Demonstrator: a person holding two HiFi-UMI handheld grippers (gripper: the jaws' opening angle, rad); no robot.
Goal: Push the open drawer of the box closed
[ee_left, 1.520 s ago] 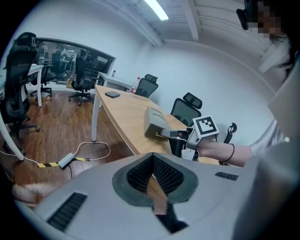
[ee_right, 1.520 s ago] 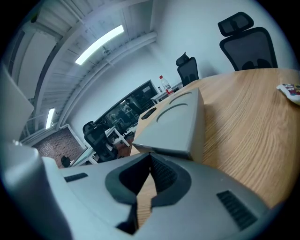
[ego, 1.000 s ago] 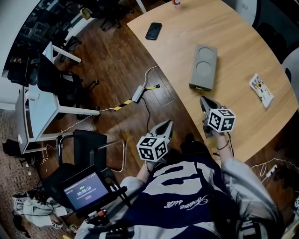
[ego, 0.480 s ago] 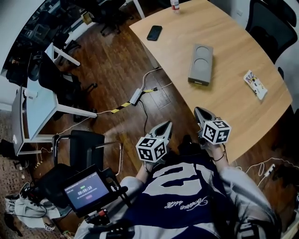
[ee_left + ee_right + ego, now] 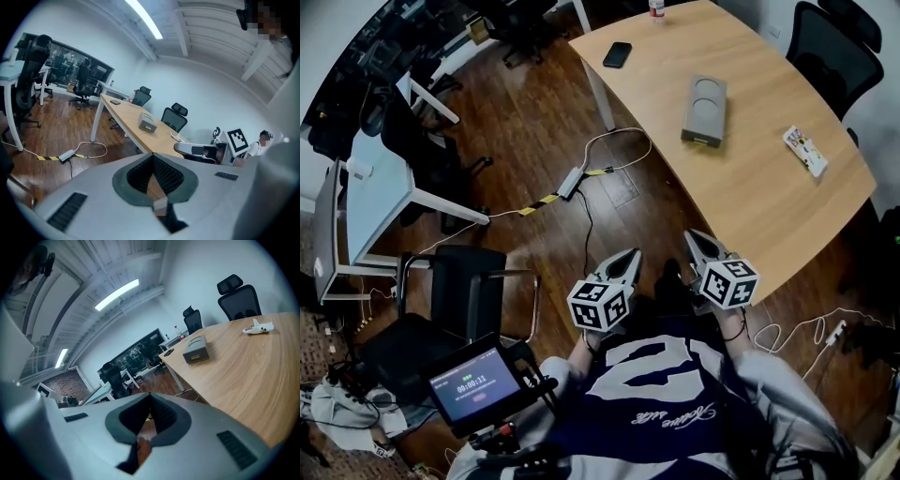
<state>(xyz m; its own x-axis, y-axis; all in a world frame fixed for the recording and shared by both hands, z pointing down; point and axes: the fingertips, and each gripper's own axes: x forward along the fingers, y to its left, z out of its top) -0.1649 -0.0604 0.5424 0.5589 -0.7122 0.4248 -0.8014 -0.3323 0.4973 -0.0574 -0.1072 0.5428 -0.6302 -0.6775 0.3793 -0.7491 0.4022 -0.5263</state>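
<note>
We hold both grippers near our body, just off the near edge of the table (image 5: pixel 750 192); the left gripper (image 5: pixel 630 255) is clenched on nothing, the right gripper (image 5: pixel 694 239) likewise; the box (image 5: pixel 705 107) lies far ahead on the table, well apart from both, its drawer (image 5: pixel 701 141) end facing us.

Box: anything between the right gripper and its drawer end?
Nothing visible. Only bare table lies between the right gripper, held at the table's near edge, and the box. The phone and the printed packet lie well off to either side.
</note>
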